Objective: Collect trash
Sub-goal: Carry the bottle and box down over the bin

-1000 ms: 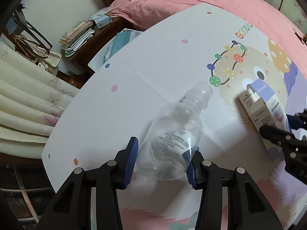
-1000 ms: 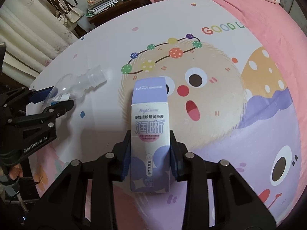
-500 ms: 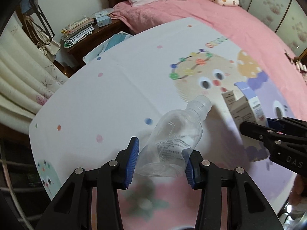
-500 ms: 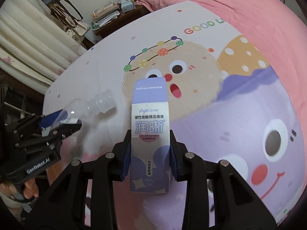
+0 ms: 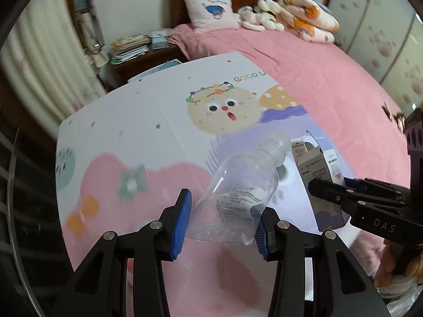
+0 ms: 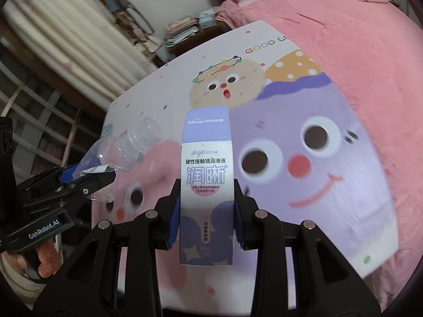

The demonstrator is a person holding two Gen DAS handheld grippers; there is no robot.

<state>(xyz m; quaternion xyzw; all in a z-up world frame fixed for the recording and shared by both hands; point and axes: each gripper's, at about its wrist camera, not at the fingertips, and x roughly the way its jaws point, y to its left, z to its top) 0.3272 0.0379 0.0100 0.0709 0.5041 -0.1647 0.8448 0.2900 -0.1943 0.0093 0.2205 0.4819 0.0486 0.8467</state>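
Note:
My left gripper [image 5: 222,222] is shut on a clear, crumpled plastic bottle [image 5: 240,185] with no cap and holds it in the air above the cartoon-printed board [image 5: 158,121]. My right gripper [image 6: 206,214] is shut on a small white and purple carton [image 6: 206,185] with its top flap open, also held above the board. The right gripper with the carton [image 5: 317,166] shows at the right of the left wrist view. The left gripper with the bottle [image 6: 127,148] shows at the left of the right wrist view.
The board lies on a pink bed [image 5: 317,74] with a pillow [image 5: 208,8] and soft toys [image 5: 264,18] at the headboard. A wooden nightstand [image 5: 140,58] with stacked papers stands left of the bed. White curtains [image 6: 66,34] hang at the left.
Both grippers have lifted up and back from the board with the bottle and carton in them. The board now looks farther away and more of the room shows.

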